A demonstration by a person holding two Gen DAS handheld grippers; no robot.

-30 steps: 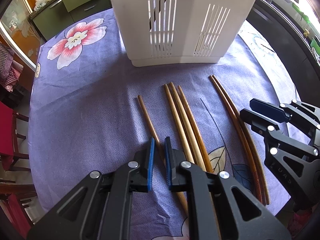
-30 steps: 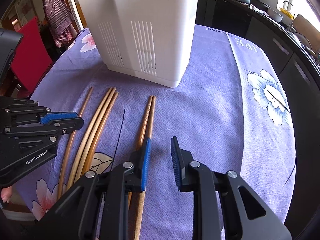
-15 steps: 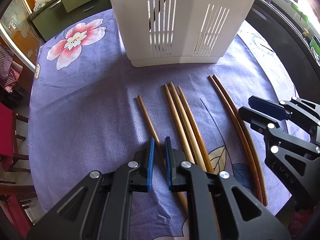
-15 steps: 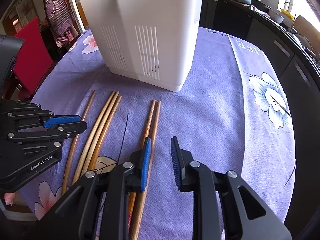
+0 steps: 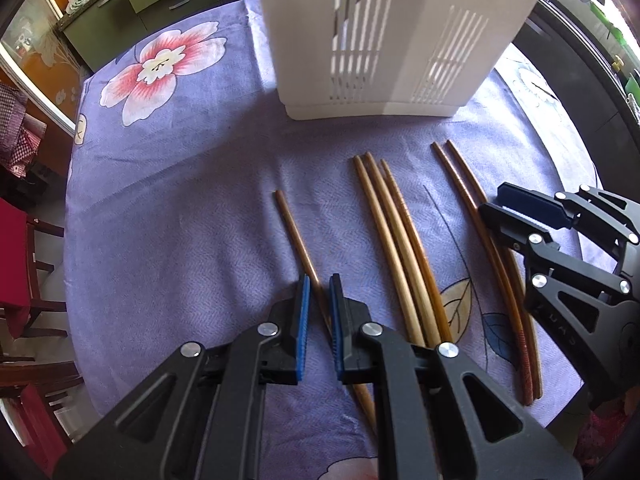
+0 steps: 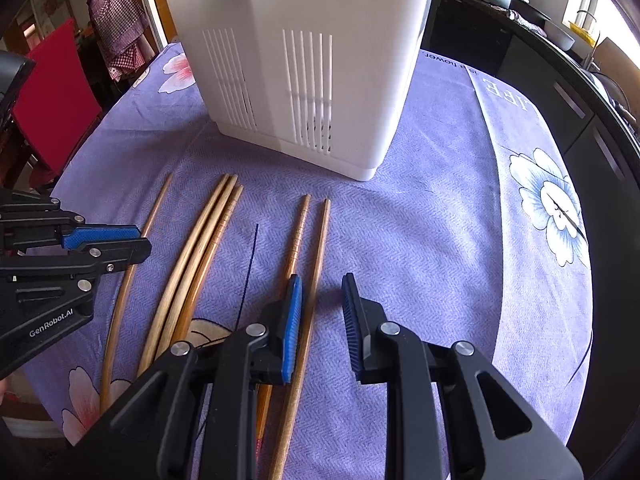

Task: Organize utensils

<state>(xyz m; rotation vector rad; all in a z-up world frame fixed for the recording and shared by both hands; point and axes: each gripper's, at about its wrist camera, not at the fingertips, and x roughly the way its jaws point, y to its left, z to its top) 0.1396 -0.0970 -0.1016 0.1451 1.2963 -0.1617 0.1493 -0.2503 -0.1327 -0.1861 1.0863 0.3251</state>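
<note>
The white slotted holder [image 5: 392, 36] is cut off at the top, so what's inside is hidden. Left hand-held gripper [image 5: 318, 304] is pinched narrow around the lone chopstick [image 5: 296, 236] on the purple tabletop [image 5: 180, 208]; actual contact is hard to make out. Right hand-held gripper [image 6: 320, 312] sits partly open over the right pair of chopsticks [image 6: 316, 248], empty. Since a second ago, basically nothing moved.
</note>
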